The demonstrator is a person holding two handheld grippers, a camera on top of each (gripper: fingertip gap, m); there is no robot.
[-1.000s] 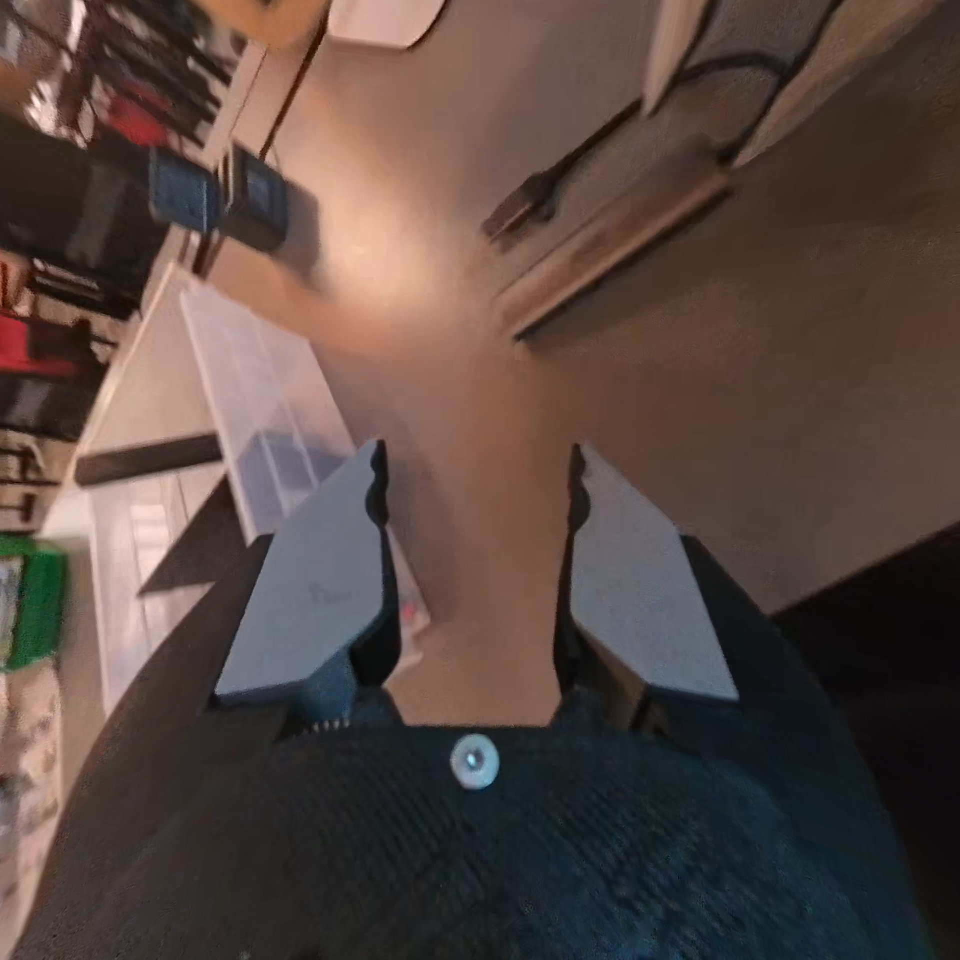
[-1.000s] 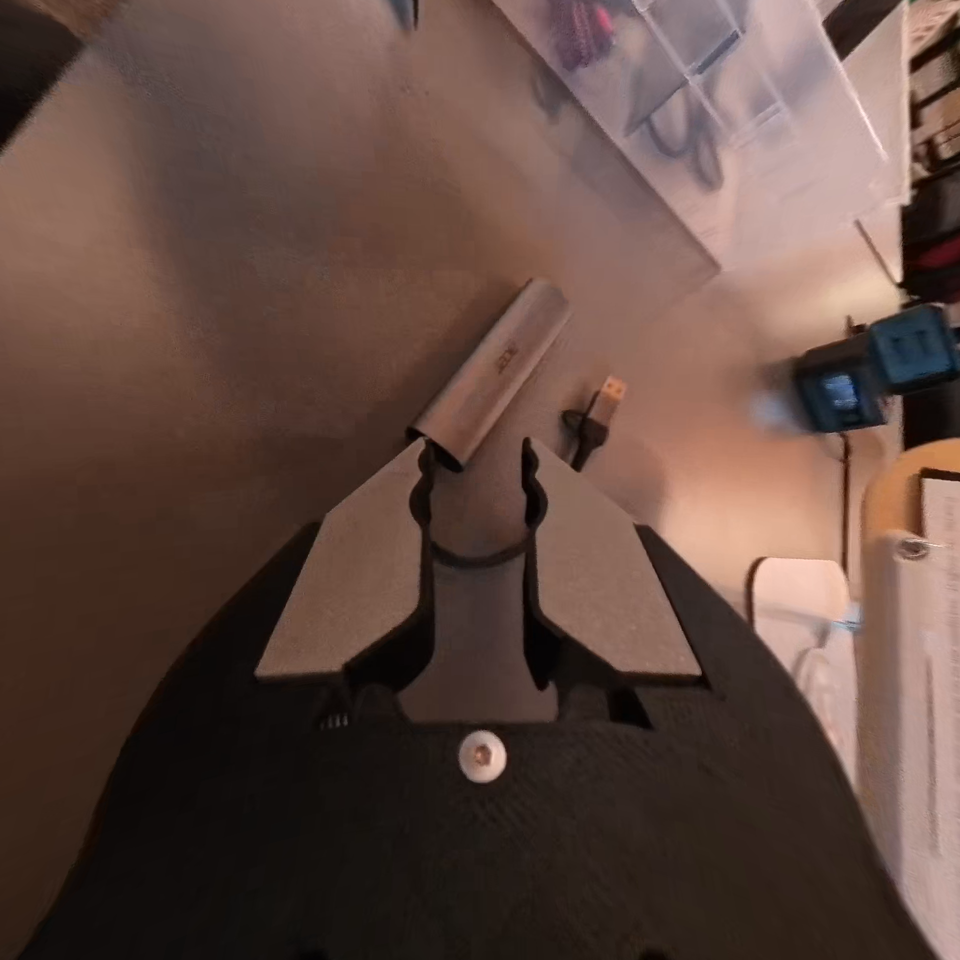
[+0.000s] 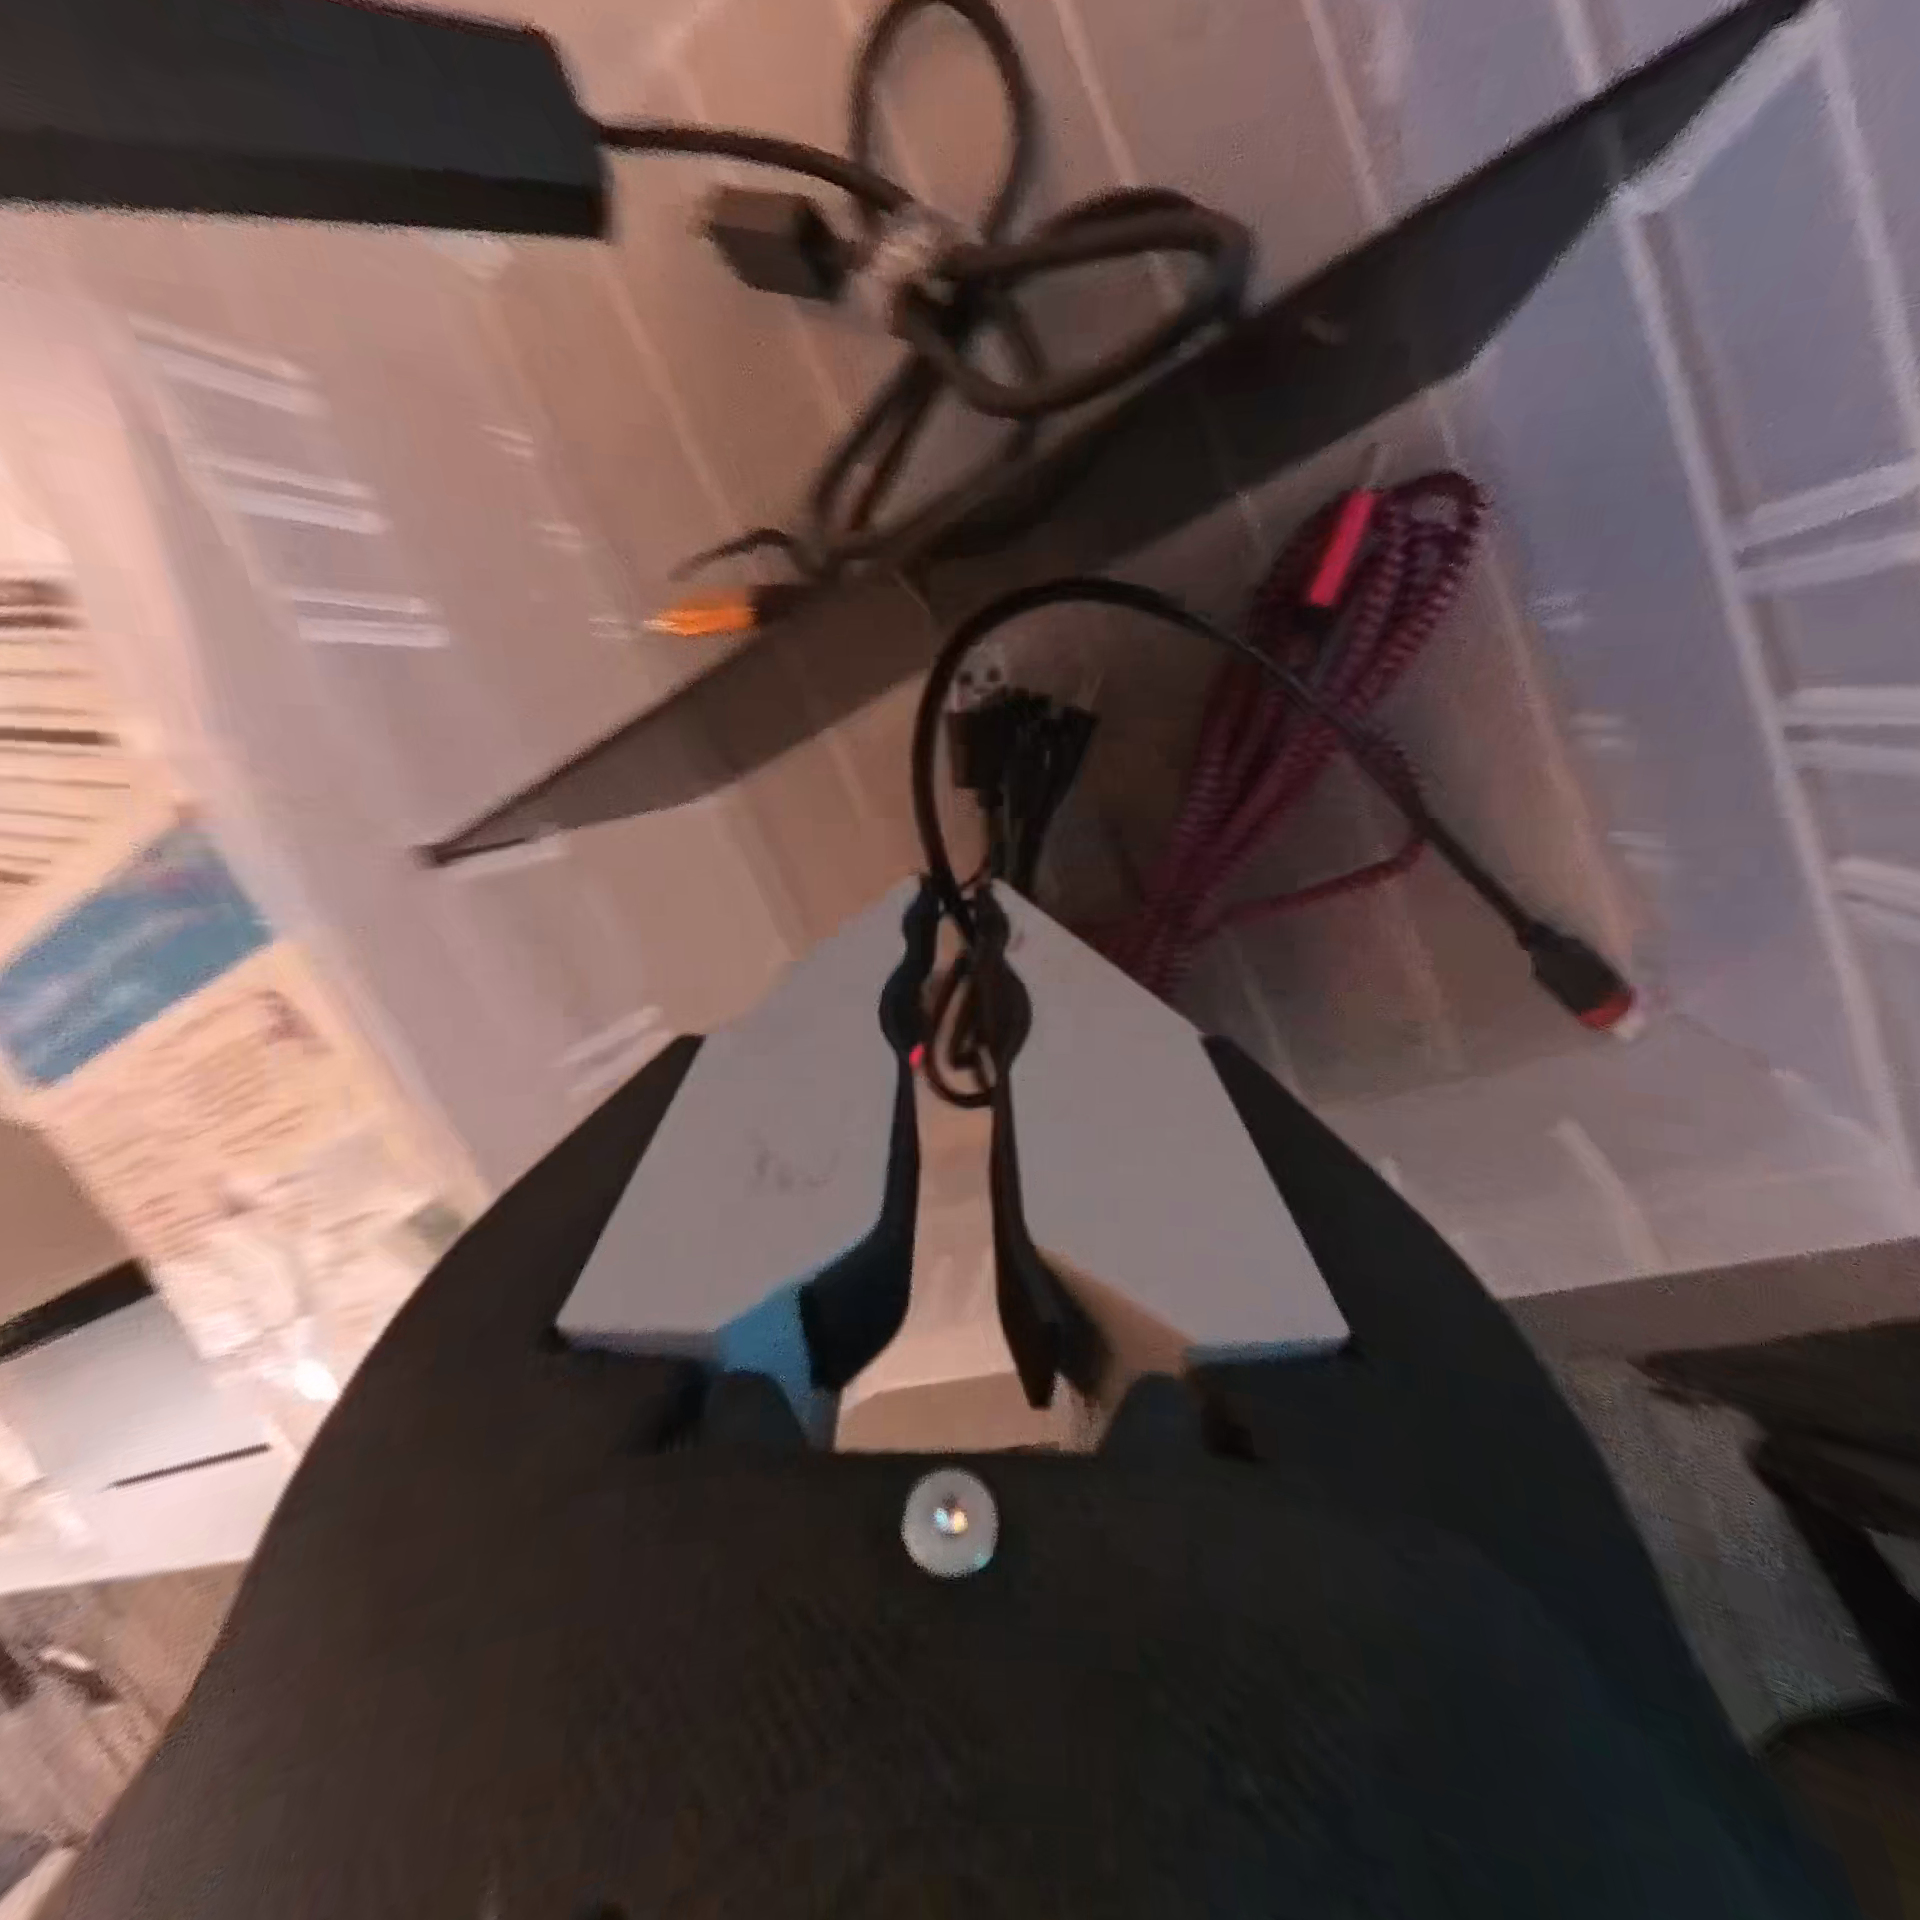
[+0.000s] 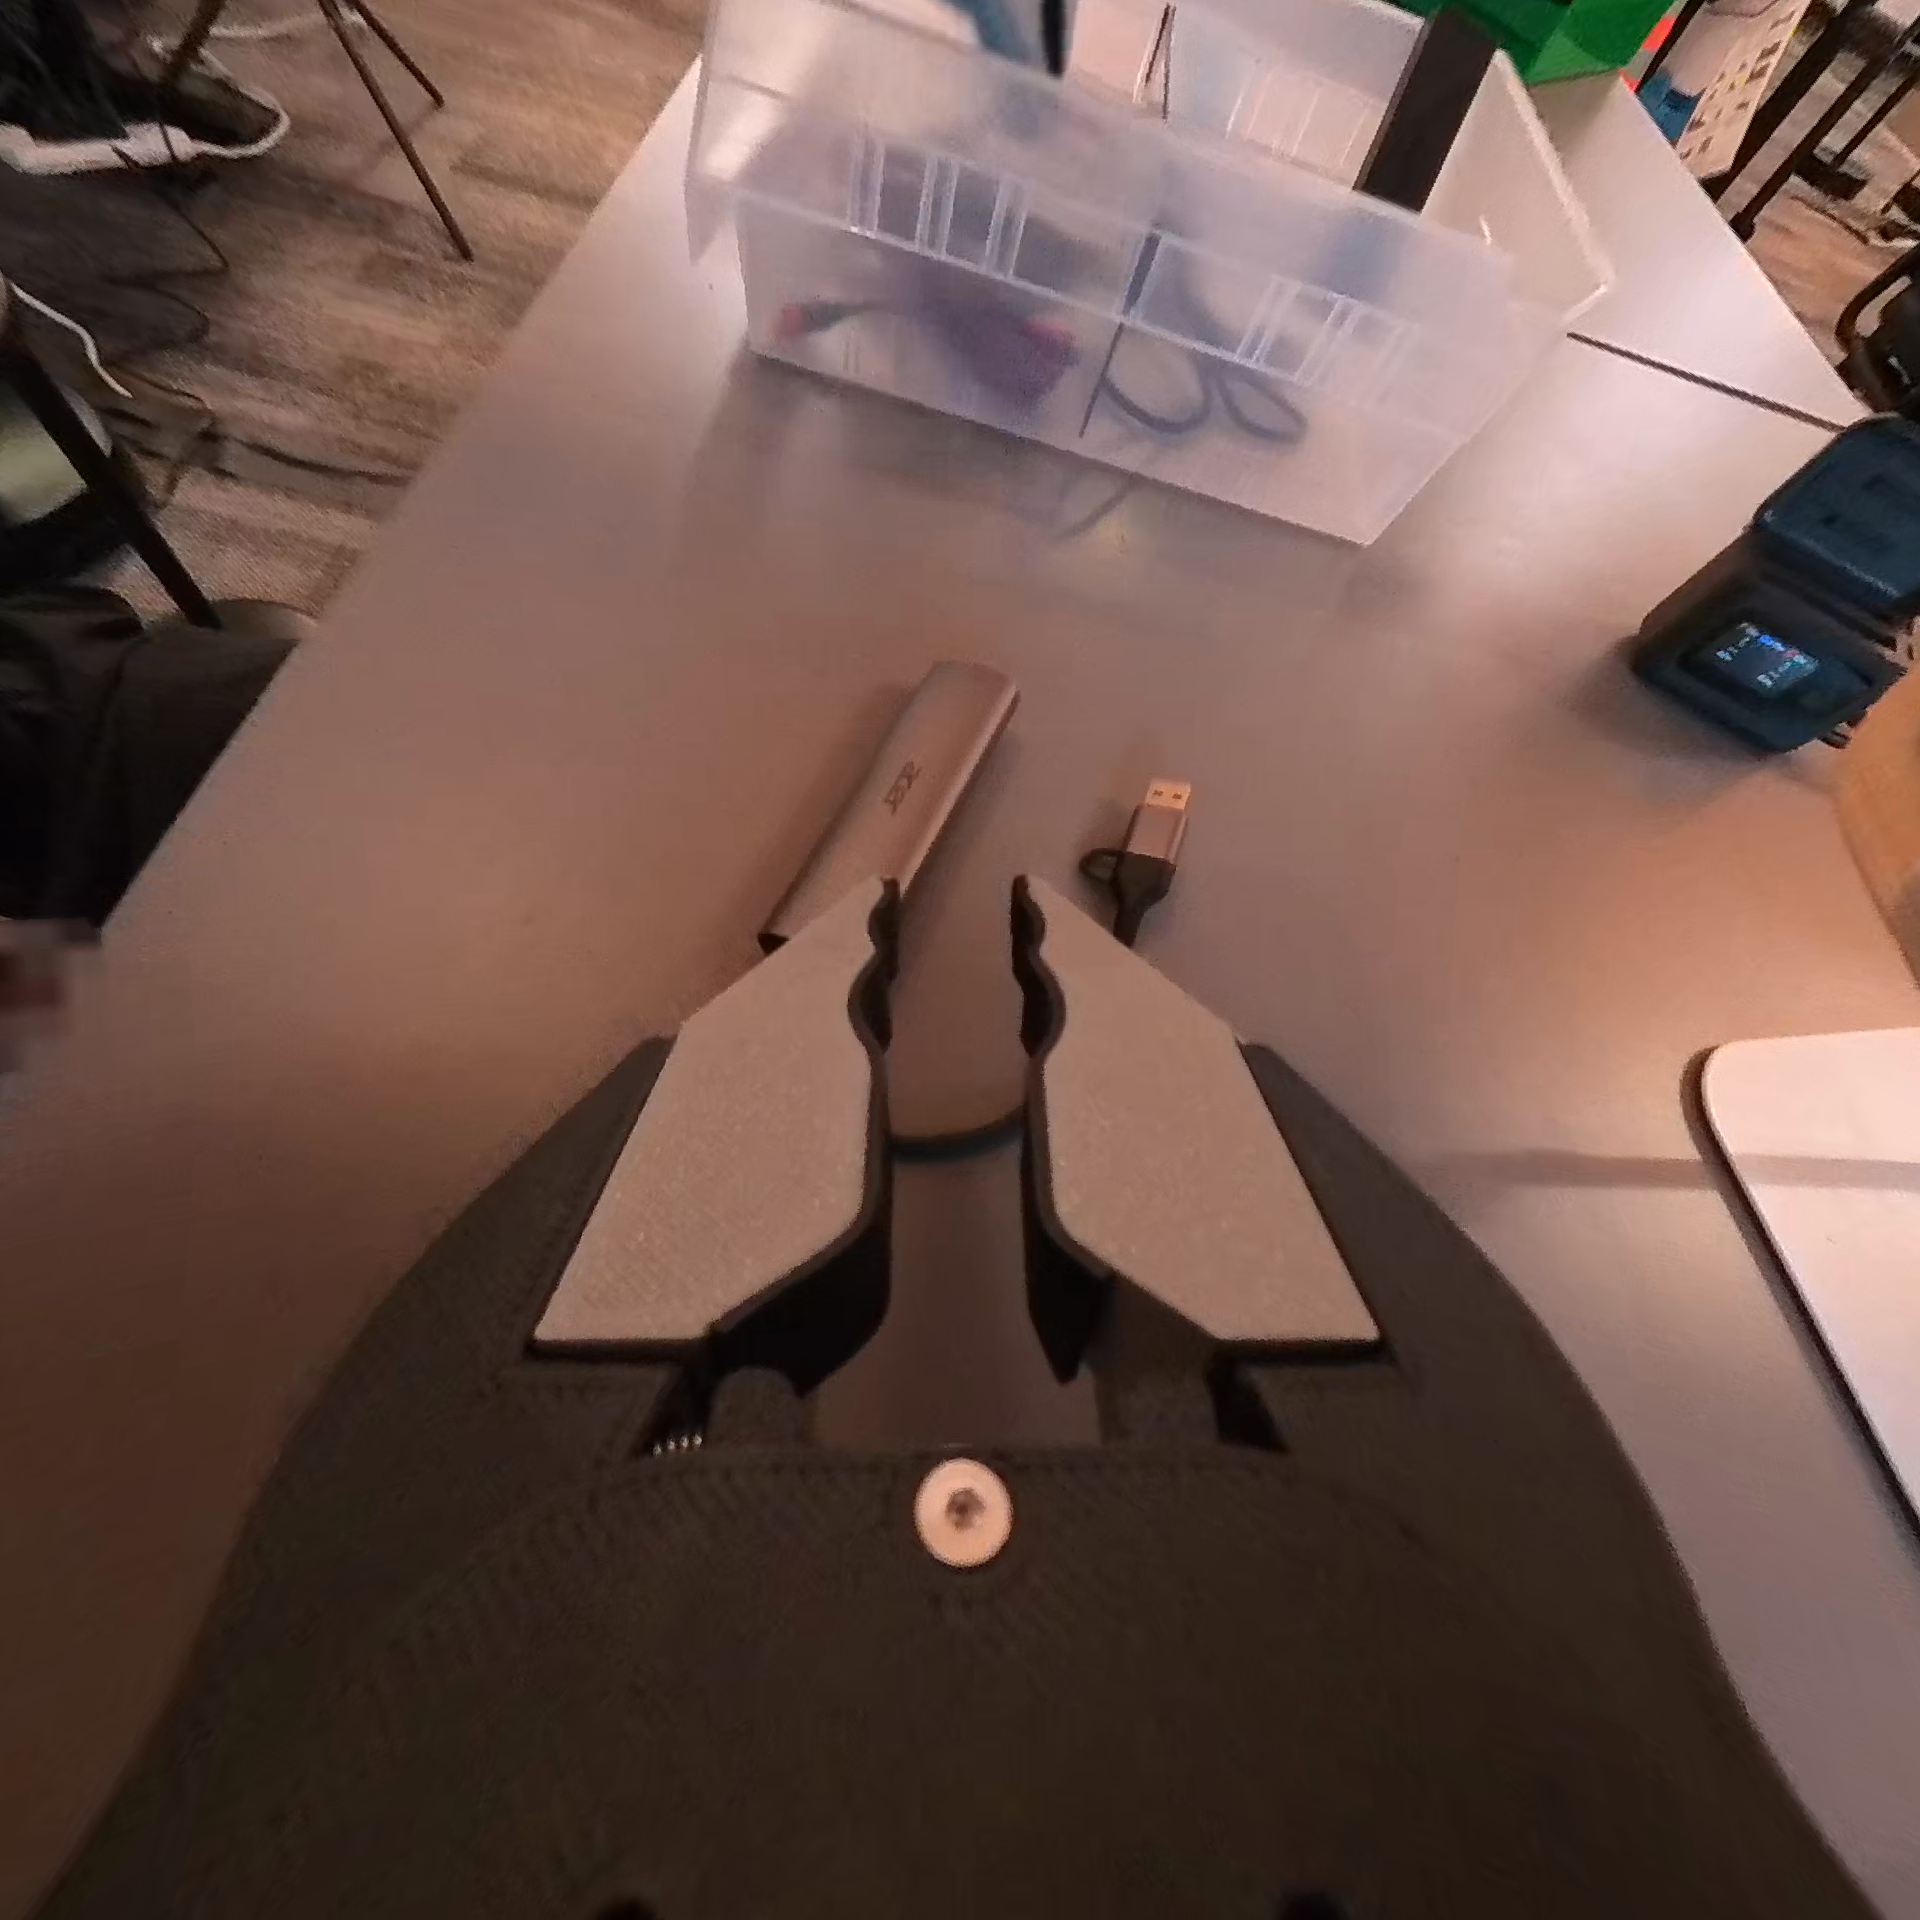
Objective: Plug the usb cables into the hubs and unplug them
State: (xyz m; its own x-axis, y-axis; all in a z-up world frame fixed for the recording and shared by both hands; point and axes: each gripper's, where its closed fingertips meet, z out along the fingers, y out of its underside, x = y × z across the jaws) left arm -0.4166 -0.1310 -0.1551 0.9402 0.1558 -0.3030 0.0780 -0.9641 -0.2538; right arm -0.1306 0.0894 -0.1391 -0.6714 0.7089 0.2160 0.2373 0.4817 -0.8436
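The left gripper (image 3: 961,914) has its jaws pressed together on a thin black USB cable (image 3: 1039,613). The cable is pinched at the fingertips; from there it loops upward and carries a black connector with a silver plug end (image 3: 992,691) hanging just above the tips. The left wrist view is blurred by motion. Beyond the pinched cable lies a clear plastic organizer bin (image 3: 1704,436) with dark divider panels (image 3: 1091,499). Relative to the bin, a red-and-black braided cable (image 3: 1340,686) with a red-tipped plug (image 3: 1579,982) lies in one compartment, and a coiled dark cable (image 3: 1039,301) with an orange-tipped end (image 3: 701,620) lies in the compartment across the divider.

The right gripper (image 4: 951,899) holds nothing; its jaws stand apart with a narrow gap between them. It hovers over a grey table (image 4: 540,644). A slim silver USB hub (image 4: 894,800) lies flat on the table, on the near side of the bin, its near end just beside the left fingertip (image 4: 821,935). The hub bears a small dark logo; it is not legible enough to matter. The hub's own grey plug (image 4: 1158,821) on a short black lead lies just beside the hub, apart from it, unplugged.

The bin (image 4: 1455,301) stands farther back on the table. To the right of the bin sits a dark blue case with a small lit screen (image 4: 1808,613). A white pad (image 4: 1829,1174) lies at the table's right edge, near the gripper.
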